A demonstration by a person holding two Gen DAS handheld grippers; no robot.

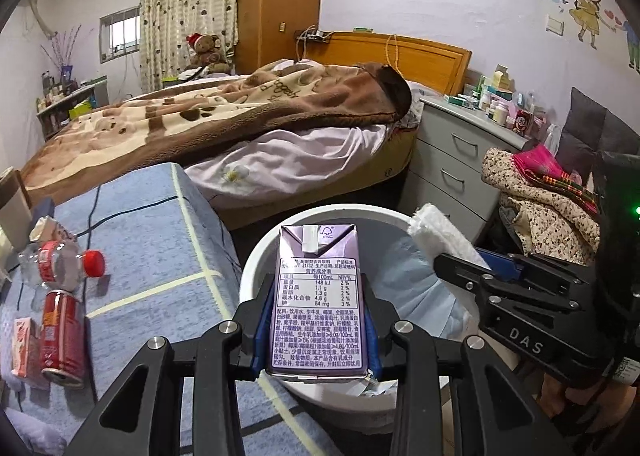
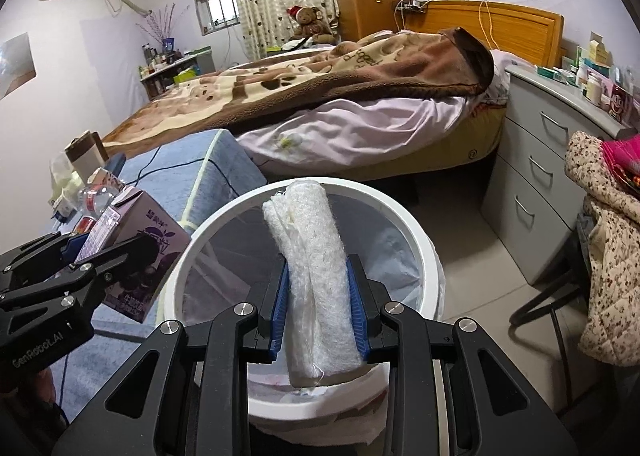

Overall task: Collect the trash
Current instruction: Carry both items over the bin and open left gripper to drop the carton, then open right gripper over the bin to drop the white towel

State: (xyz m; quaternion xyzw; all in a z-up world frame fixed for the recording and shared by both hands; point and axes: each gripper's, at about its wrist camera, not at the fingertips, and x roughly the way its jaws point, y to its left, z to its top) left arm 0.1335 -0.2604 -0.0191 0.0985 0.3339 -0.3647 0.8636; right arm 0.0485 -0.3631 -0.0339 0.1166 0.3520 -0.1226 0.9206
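My left gripper (image 1: 316,320) is shut on a purple drink carton (image 1: 318,296) and holds it upright over the near rim of a white lined trash bin (image 1: 256,248). My right gripper (image 2: 318,304) is shut on a white rolled wad of tissue (image 2: 312,256) and holds it above the open trash bin (image 2: 416,232). The right gripper with the wad (image 1: 444,240) shows at the right of the left wrist view. The left gripper with the carton (image 2: 136,256) shows at the left of the right wrist view.
On the blue checked cloth (image 1: 160,240) to the left lie a clear bottle with a red cap (image 1: 64,268), a red can (image 1: 64,336) and a small pink carton (image 1: 24,348). A bed (image 1: 240,124) is behind, grey drawers (image 1: 452,164) and piled clothes (image 1: 540,200) to the right.
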